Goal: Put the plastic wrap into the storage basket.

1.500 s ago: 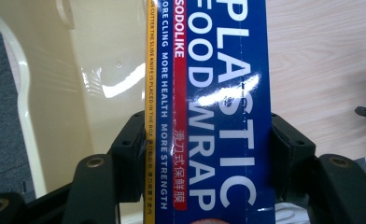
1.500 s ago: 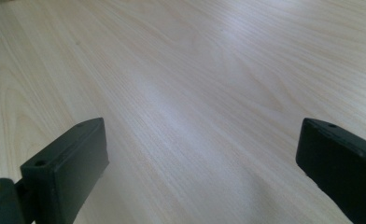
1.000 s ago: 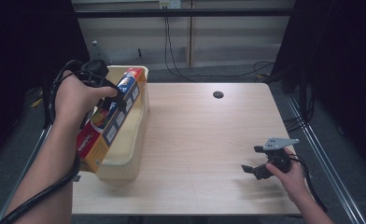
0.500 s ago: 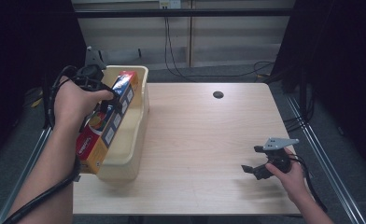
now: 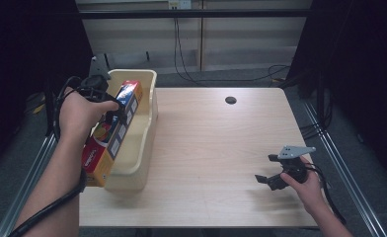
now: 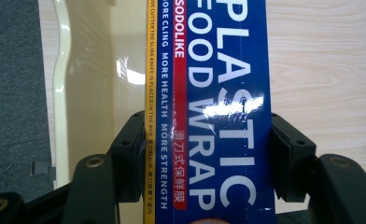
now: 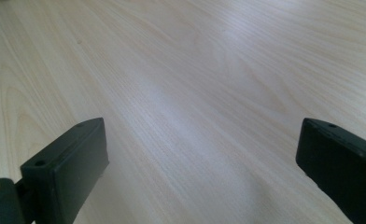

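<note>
Jaws of the left gripper [image 6: 209,154] are squeezing the long plastic wrap box [image 5: 113,132], holding it slanted over the tub [image 5: 149,123], maybe for putting inside. Right gripper [image 5: 273,172] is resting wide open, holding nothing, on the table [image 5: 216,143].

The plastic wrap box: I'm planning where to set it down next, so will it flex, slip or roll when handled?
The plastic wrap box probably stays stiff: its edges run straight between the left tongs. Its glossy face shows glare, so it may slip if the hold loosens. Being long and flat-sided, it should not roll, though it might tip off the beige tub.
</note>
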A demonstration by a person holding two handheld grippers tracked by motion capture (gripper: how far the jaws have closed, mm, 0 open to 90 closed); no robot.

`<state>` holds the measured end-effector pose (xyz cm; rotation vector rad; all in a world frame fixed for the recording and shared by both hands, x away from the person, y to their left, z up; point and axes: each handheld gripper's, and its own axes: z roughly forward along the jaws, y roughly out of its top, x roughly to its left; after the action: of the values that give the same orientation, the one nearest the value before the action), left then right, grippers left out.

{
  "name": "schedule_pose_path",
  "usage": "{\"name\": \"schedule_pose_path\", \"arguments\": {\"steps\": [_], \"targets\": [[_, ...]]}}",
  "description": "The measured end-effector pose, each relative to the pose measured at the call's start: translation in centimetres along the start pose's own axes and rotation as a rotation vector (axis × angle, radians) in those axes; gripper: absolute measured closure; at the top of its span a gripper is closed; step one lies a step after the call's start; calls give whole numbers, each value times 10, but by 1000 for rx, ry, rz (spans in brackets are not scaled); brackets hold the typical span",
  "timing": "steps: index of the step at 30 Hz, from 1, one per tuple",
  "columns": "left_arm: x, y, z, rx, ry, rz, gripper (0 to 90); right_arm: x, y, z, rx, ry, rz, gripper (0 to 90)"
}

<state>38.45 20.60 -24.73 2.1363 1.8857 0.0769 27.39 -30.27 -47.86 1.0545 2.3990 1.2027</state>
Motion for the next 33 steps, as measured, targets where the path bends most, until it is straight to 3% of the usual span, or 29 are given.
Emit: {"name": "schedule_pose_path", "arguments": {"steps": [33], "targets": [[12, -2, 42, 57, -15, -48, 405, 0, 0, 0, 8, 6, 0, 19]]}}
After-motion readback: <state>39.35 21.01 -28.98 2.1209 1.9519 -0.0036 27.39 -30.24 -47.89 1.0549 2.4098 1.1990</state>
